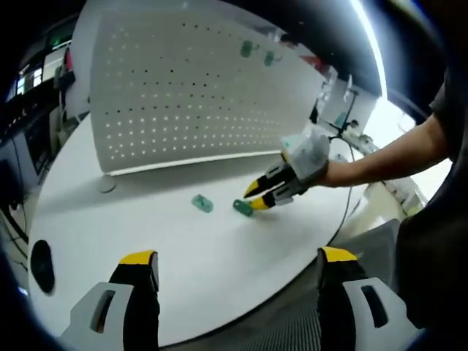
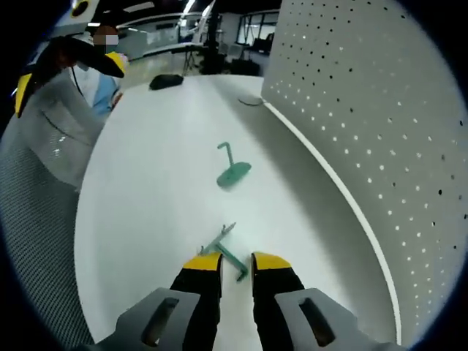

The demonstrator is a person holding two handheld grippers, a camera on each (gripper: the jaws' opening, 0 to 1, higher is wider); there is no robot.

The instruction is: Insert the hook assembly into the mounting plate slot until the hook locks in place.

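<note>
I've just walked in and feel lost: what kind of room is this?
Probably a lab or workshop. A white perforated pegboard panel stands on a white round-edged table, small green plastic hook parts lie on it, and more tables and equipment sit in the background.

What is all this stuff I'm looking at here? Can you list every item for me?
Table: one, white, rounded edge, holding everything.
Pegboard: one, white with rows of small holes, standing upright at the back of the table.
Green hook pieces on the table: two; one lying free in the middle, one at the tips of the right gripper's jaws.
Green pieces on the pegboard: two, hung near its top edge.
Dark flat object: one, black, near the table's edge; cannot tell what it is.
Round disc: one, pale, by the pegboard's base.
Left gripper: yellow-tipped jaws wide apart, holding nothing.
Right gripper: yellow-tipped jaws nearly together around the hook piece.
Person's arm: one, holding the right gripper.
</note>
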